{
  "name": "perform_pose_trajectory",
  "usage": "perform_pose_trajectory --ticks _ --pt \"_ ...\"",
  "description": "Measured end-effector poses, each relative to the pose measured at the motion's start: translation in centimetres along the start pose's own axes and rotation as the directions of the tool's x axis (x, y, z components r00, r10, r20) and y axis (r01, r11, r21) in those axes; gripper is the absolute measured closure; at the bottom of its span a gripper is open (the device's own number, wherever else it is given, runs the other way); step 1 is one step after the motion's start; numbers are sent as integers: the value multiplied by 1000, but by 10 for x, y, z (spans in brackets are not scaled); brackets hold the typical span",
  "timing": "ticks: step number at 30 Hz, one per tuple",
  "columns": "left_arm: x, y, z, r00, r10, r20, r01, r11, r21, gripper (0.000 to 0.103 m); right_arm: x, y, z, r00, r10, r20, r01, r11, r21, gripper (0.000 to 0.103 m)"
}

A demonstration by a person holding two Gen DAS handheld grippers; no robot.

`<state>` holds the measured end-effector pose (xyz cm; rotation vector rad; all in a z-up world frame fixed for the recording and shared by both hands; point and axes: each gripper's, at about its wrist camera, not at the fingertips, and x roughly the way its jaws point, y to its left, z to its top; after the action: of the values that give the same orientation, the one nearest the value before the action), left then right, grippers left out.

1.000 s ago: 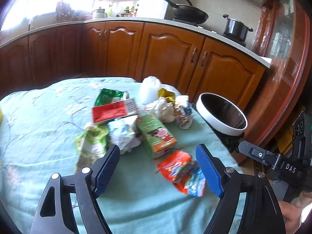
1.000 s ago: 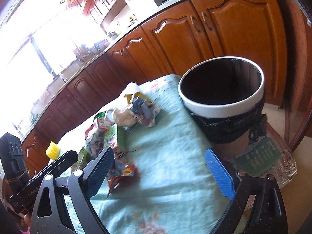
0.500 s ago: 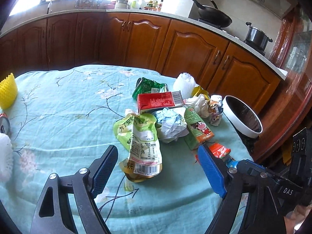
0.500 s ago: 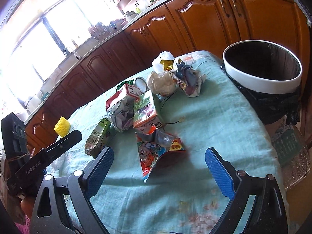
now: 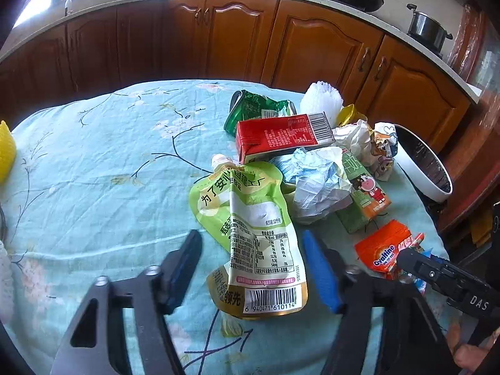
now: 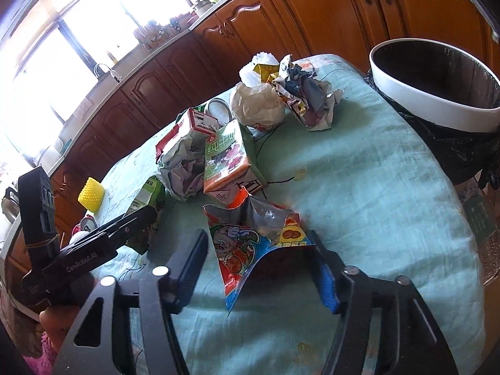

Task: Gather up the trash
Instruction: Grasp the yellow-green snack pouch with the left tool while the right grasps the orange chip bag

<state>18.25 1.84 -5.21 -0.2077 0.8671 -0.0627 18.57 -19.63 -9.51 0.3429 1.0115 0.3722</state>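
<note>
Brown wooden kitchen cabinets [image 5: 312, 50] are curving behind a round table under a pale teal flowered cloth [image 5: 93, 168], and we are working at its near edge with both tools.

Our left gripper [image 5: 251, 268] is hanging with its jaws wide apart, straddling the lower half of a flat light-green plastic pouch [image 5: 253, 225] printed with a white nutrition panel. That pouch is lying directly ahead between the fingers, its long axis running straight away from us, barcode end nearest and spout end pointing toward the heap of cartons and crumpled paper beyond.

Our right gripper [image 6: 259, 268] is likewise spread open, over a torn orange and blue foil snack wrapper [image 6: 256, 237]. It is lying between the jaws, its ragged open mouth pointing away and its narrow tail trailing back toward us, slightly to the left.

We judge that we are lining up two pinches. To do it well, we are keeping each pad low enough to catch the thin film, closing across the short width, not along the length, and avoiding bunching the cloth. A white-rimmed bin with a black liner [image 6: 437, 100] is waiting ahead and to the right of the right gripper, off the table edge.
</note>
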Motion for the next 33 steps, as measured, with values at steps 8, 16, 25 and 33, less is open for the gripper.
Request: perform_pose_trajectory --ticks 8,16,25,33 --pt "-16 7 -10 999 -36 36 37 999 -19 72 -8 12 -5 1000 30 9 -30 998 -47 80" --pt "-59 -2 -22 991 -93 91 94 996 -7 74 -29 21 -8 998 56 41 -53 995 -82 94" --pt "-79 -30 -23 977 -185 108 179 982 66 74 -57 7 -4 994 33 106 -26 998 -62 95" --pt "-73 -62 -17 964 -248 95 234 963 134 74 -87 -23 6 982 -15 188 17 1000 -5 95"
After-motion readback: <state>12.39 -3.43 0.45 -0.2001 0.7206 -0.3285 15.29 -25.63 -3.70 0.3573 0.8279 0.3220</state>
